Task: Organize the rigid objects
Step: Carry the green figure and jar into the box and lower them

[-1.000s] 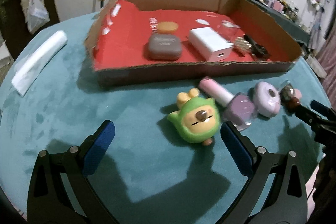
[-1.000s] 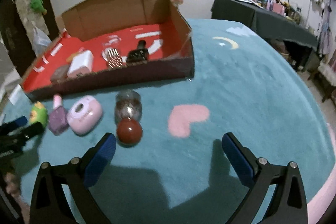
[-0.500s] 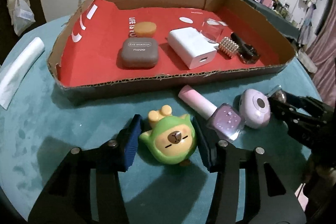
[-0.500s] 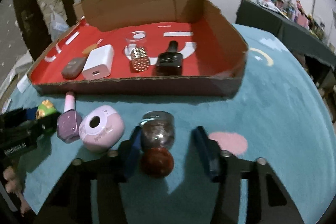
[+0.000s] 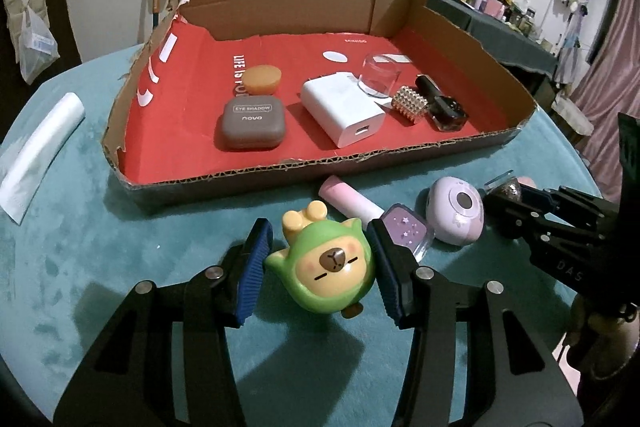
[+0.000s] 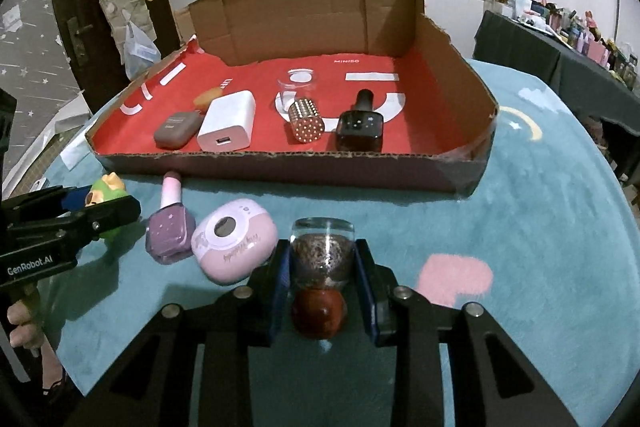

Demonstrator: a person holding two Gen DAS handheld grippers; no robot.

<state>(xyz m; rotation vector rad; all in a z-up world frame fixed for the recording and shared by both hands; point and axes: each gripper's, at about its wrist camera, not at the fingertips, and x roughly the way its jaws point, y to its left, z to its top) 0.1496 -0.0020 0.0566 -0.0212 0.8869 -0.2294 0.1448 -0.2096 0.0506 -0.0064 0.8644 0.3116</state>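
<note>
My left gripper [image 5: 320, 267] is shut on a green capybara toy [image 5: 326, 267] and holds it above the teal cloth, in front of the red-lined cardboard box [image 5: 280, 183]. My right gripper [image 6: 323, 287] is shut on a small glass jar with a red ball stopper [image 6: 322, 259], lying on its side. A purple nail polish bottle [image 6: 170, 231] and a lilac round case [image 6: 234, 247] lie between the two grippers. The toy also shows in the right wrist view [image 6: 106, 193].
In the box [image 6: 280, 167] lie a grey eye shadow case [image 5: 250, 127], an orange sponge [image 5: 262, 79], a white charger [image 5: 342, 111], a clear cup [image 5: 378, 79], a studded cylinder [image 5: 408, 103] and a dark bottle [image 5: 444, 107]. A white roll [image 5: 40, 151] lies at the left.
Both grippers moved forward and closed: the left around the green toy, which now looks lifted, the right around the jar.
</note>
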